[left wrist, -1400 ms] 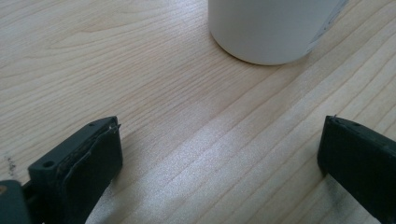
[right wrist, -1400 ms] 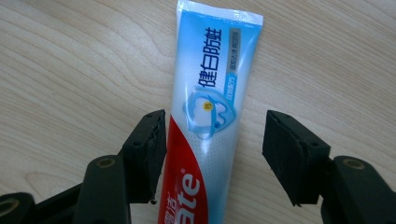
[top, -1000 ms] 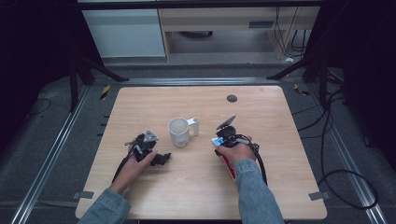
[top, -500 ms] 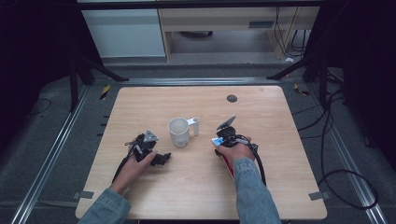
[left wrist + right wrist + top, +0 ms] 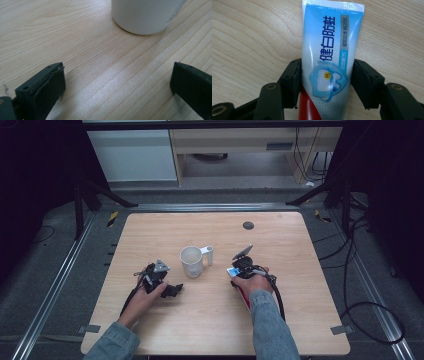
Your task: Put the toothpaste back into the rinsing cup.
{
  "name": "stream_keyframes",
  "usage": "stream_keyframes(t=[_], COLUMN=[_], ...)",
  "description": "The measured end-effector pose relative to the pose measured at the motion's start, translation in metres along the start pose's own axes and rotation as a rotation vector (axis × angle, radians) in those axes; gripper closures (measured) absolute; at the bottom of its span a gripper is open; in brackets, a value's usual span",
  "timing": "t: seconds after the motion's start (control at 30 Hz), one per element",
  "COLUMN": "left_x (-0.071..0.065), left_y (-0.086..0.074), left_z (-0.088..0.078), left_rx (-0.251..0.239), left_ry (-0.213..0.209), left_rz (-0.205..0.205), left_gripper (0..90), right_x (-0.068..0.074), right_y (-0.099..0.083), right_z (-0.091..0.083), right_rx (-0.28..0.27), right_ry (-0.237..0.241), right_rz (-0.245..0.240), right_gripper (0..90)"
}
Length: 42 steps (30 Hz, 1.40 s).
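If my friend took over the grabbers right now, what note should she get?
Right gripper: jaws have just been closing around the blue-and-white toothpaste tube, which lies on the light wooden table; they look to be touching its sides.
Left gripper: open, holding nothing, low over the table beside the white ceramic mug.
Done: tube between the jaws.
Left: probably lifting it, maybe towards the mug.

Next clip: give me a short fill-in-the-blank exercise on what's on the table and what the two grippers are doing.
1. The right gripper has its jaws around a tube of ____.
2. The left gripper has its jaws ____, with nothing between them.
3. Between the two grippers a white ____ stands upright on the wooden table.

Missing words: toothpaste; open; mug.
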State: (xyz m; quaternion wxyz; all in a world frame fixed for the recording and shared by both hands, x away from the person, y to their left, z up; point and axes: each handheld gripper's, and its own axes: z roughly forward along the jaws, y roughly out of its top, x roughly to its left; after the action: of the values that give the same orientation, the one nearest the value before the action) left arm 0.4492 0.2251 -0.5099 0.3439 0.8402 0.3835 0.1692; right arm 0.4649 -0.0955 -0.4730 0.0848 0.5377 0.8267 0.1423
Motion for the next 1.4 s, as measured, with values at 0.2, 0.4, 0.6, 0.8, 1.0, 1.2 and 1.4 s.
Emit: stream_keyframes(t=[0.2,0.4,0.6,0.8,1.0,1.2,1.4], left_x=[0.000,0.000,0.000,0.000,0.000,0.000,0.000], left_y=[0.000,0.000,0.000,0.000,0.000,0.000,0.000], left_z=[0.000,0.000,0.000,0.000,0.000,0.000,0.000], left_rx=[0.000,0.000,0.000,0.000,0.000,0.000,0.000], left_ry=[0.000,0.000,0.000,0.000,0.001,0.001,0.001], left_rz=[0.000,0.000,0.000,0.000,0.000,0.000,0.000], left_gripper=[0.0,0.0,0.0,0.0,0.0,0.0,0.0], right_x=[0.005,0.006,0.006,0.004,0.000,-0.001,-0.005], right_y=[0.000,-0.001,-0.001,-0.002,-0.003,-0.001,0.000], right_z=[0.000,-0.001,-0.006,-0.011,-0.016,-0.030,-0.044], right_rx=[0.000,-0.006,-0.022,-0.037,-0.054,-0.088,-0.121], right_ry=[-0.011,-0.017,-0.017,0.003,0.039,0.053,0.057], right_rz=[-0.029,-0.037,-0.076,-0.087,-0.079,-0.074,-0.072], right_gripper=[46.4,51.2,65.7,71.4,72.2,72.8,73.0])
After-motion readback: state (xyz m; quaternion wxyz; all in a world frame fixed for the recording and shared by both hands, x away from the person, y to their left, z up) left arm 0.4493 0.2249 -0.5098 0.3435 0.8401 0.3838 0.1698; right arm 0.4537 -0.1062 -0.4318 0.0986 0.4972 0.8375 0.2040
